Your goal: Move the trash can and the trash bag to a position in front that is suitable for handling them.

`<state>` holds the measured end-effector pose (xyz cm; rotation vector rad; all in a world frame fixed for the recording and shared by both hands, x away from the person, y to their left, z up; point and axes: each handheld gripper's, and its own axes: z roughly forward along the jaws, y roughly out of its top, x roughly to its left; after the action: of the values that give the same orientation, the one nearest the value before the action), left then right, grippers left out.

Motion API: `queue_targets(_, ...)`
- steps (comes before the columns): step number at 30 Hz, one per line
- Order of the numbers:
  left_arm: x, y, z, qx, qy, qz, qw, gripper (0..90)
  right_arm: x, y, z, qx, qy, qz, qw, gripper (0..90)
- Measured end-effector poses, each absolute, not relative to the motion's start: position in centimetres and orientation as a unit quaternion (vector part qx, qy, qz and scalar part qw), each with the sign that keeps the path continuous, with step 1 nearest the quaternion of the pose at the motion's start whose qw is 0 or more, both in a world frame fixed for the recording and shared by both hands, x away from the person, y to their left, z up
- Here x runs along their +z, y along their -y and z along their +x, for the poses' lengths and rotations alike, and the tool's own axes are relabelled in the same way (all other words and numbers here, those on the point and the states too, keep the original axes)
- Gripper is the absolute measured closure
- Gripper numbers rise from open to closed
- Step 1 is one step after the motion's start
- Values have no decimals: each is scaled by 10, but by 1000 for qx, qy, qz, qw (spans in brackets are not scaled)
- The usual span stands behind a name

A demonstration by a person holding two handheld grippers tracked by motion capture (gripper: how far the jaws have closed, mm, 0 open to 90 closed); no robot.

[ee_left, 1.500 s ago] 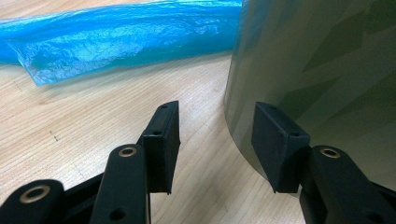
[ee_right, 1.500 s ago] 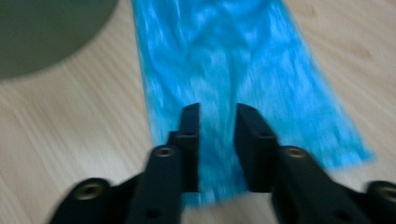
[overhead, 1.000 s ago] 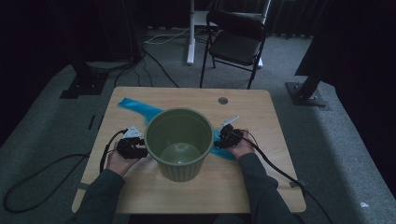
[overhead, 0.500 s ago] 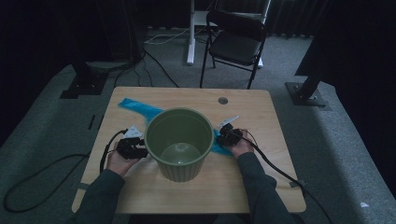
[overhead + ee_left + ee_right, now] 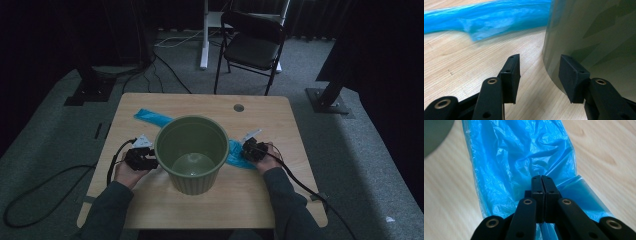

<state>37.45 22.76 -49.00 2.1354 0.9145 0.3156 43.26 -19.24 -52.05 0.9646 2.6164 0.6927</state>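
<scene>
I see the blue bag (image 5: 235, 152) flat on the desk (image 5: 280, 120), long axis far-left to near-right under the bin (image 5: 192, 152). Right gripper (image 5: 541, 178) just clamped its near-right end; left gripper (image 5: 540, 71) apart beside the bin.

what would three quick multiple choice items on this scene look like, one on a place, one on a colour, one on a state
1. Where does the green bin stand?
A. on the floor by the chair
B. on the wooden table, between the two grippers
C. on the chair seat

2. What colour is the plastic bag lying under the bin?
A. blue
B. red
C. white

3. How do the right gripper's jaws stand?
A. wide open above the bin
B. closed on the bin's rim
C. closed together on the plastic bag

Answers:
1. B, the high view shows it on the table between the hands.
2. A, the film is bright blue in both gripper views.
3. C, its jaws meet with blue film pinched between them.
</scene>
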Motion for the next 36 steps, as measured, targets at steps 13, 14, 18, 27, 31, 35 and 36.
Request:
queue_targets(13,-490,-228,374,123,-361,838,390,516,-520,232,390,231,-912,313,128,891)
queue_targets(14,-490,-228,374,123,-361,838,390,516,-520,235,388,230,-912,313,129,891)
queue_targets(18,-490,-228,374,123,-361,838,390,516,-519,248,375,231,-911,315,129,891)
queue_targets(27,-491,-227,375,122,-362,838,390,516,-520,270,355,239,-908,322,124,889)
queue_targets(31,-491,-227,376,123,-362,838,390,516,-516,272,355,260,-901,325,123,761)
queue_targets(35,-491,-227,376,122,-362,838,390,516,-504,263,359,279,-897,322,121,583)
queue_targets(36,-491,-227,376,122,-362,838,390,516,-501,259,361,283,-896,319,122,564)
